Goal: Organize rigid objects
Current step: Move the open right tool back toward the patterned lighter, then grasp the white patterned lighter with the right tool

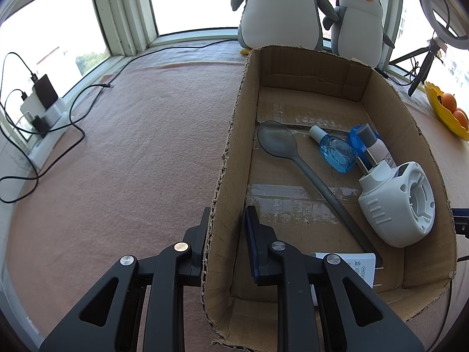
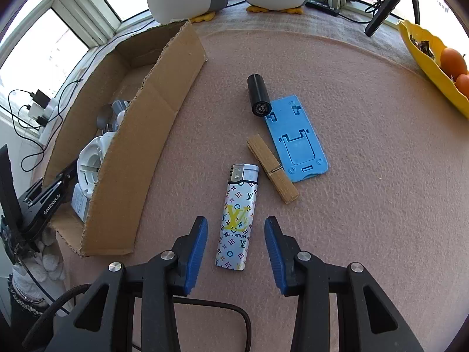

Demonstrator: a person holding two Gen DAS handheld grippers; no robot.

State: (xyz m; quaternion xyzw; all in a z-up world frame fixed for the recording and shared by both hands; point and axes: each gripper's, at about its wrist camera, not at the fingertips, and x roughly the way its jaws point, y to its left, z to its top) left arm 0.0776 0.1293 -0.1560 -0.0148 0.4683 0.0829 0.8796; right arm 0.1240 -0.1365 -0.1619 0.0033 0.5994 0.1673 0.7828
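Note:
My left gripper (image 1: 228, 214) is shut on the near left wall of the cardboard box (image 1: 381, 88), one finger outside and one inside. In the box lie a grey spoon (image 1: 278, 142), a blue bottle (image 1: 337, 151), a white round device (image 1: 401, 205), a white tube (image 1: 378, 148) and a white charger (image 1: 357, 267). In the right wrist view, my right gripper (image 2: 235, 223) is open and straddles a patterned lighter (image 2: 237, 205) on the pink cloth, with its pads clear of it. Beyond lie a wooden clothespin (image 2: 272, 170), a blue phone stand (image 2: 296, 138) and a black lipstick tube (image 2: 258, 94). The box (image 2: 152, 123) stands to the left.
Two penguin plush toys (image 1: 281, 8) stand at the window behind the box. A yellow dish with oranges (image 2: 433, 64) sits at the right edge. A tripod (image 2: 381, 14) is at the back right. A power strip with chargers and cables (image 1: 44, 108) lies at the far left.

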